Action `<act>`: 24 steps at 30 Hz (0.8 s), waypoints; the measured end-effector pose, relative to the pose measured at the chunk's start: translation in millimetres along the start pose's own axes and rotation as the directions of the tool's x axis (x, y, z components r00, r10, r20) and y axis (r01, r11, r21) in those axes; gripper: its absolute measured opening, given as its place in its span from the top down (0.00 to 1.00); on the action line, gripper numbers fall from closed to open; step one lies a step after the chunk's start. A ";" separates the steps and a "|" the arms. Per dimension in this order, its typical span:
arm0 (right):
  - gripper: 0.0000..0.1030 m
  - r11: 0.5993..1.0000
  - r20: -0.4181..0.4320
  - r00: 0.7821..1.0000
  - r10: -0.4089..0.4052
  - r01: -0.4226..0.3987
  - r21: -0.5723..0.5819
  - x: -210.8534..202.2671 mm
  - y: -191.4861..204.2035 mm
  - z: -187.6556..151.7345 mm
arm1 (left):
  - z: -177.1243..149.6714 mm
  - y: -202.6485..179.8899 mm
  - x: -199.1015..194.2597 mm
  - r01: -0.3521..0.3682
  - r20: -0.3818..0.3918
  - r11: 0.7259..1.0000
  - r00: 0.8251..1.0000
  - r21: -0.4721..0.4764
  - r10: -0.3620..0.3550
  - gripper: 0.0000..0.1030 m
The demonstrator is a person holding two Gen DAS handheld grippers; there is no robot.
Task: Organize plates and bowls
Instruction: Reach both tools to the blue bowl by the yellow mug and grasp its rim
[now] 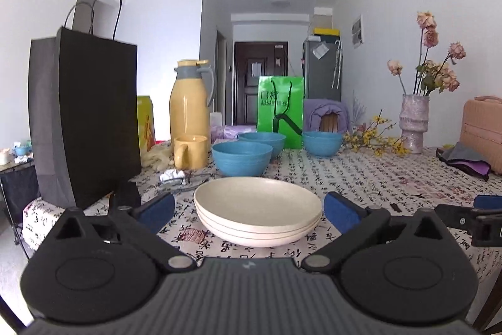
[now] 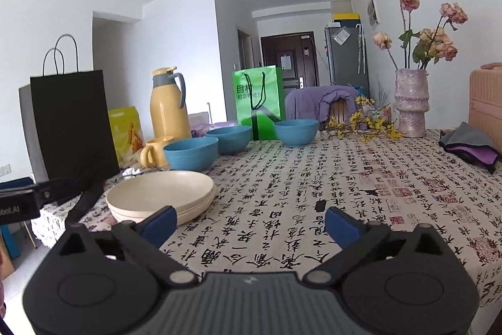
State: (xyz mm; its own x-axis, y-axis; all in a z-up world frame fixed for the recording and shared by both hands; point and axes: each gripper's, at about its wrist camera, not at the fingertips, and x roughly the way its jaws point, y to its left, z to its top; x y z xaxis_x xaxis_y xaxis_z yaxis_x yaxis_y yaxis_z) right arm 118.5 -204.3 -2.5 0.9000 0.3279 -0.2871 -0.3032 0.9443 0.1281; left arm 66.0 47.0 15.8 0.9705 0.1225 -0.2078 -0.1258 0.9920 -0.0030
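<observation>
3 cream plates (image 1: 258, 211) stacked upright on the tablecloth; 3 blue bowls (image 1: 241, 157) upright behind, unstacked, 2 close together, 1 apart.

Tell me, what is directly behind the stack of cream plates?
Behind the stack of cream plates stands a blue bowl, apart from it. The tablecloth behind that bowl is hidden.

A lived-in home: a dining table under a calligraphy-print tablecloth (image 2: 313, 178), grey fridge (image 2: 346, 58) down the hallway, dark front door (image 2: 287, 58).
</observation>
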 end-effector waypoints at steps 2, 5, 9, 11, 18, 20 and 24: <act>0.02 1.000 -0.022 1.000 0.009 -0.010 -0.001 8.8 1.4 0.5 | 1.5 2.7 8.0 0.002 -0.008 1.000 1.000 -0.004 -0.002 0.00; 0.02 1.000 -0.032 0.999 0.012 -0.013 -0.014 22.8 5.1 6.9 | 5.8 5.4 25.8 0.006 -0.035 1.000 0.999 0.021 -0.005 0.00; 0.02 1.000 -0.019 1.000 0.017 -0.018 -0.025 50.5 9.0 31.7 | 23.3 21.1 62.9 0.033 -0.071 0.999 0.997 -0.011 -0.033 0.00; 0.02 0.999 -0.020 0.999 0.031 -0.031 -0.028 70.9 10.9 47.8 | 37.5 35.4 88.2 0.045 -0.095 0.997 0.994 -0.062 -0.051 0.00; 0.03 0.986 -0.146 0.975 0.167 -0.168 0.008 186.0 17.5 108.6 | 89.7 87.0 208.9 0.106 -0.154 0.975 0.979 -0.197 -0.137 0.00; 0.03 0.983 -0.180 0.966 0.184 -0.180 0.039 226.5 20.2 125.2 | 96.1 96.8 248.5 0.105 -0.196 0.974 0.970 -0.199 -0.144 0.00; 0.04 0.970 -0.250 0.938 0.239 -0.217 0.112 308.9 26.1 147.4 | 101.7 112.7 317.2 0.082 -0.279 0.969 0.949 -0.232 -0.147 0.02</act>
State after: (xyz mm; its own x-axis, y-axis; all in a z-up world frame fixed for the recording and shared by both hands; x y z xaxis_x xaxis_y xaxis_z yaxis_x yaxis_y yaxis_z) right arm 434.8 -82.5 52.0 0.6936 0.5404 -0.4764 -0.4541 0.8413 0.2933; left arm 380.6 200.6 49.0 0.8823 -0.0381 -0.4692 -0.0898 0.9648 -0.2473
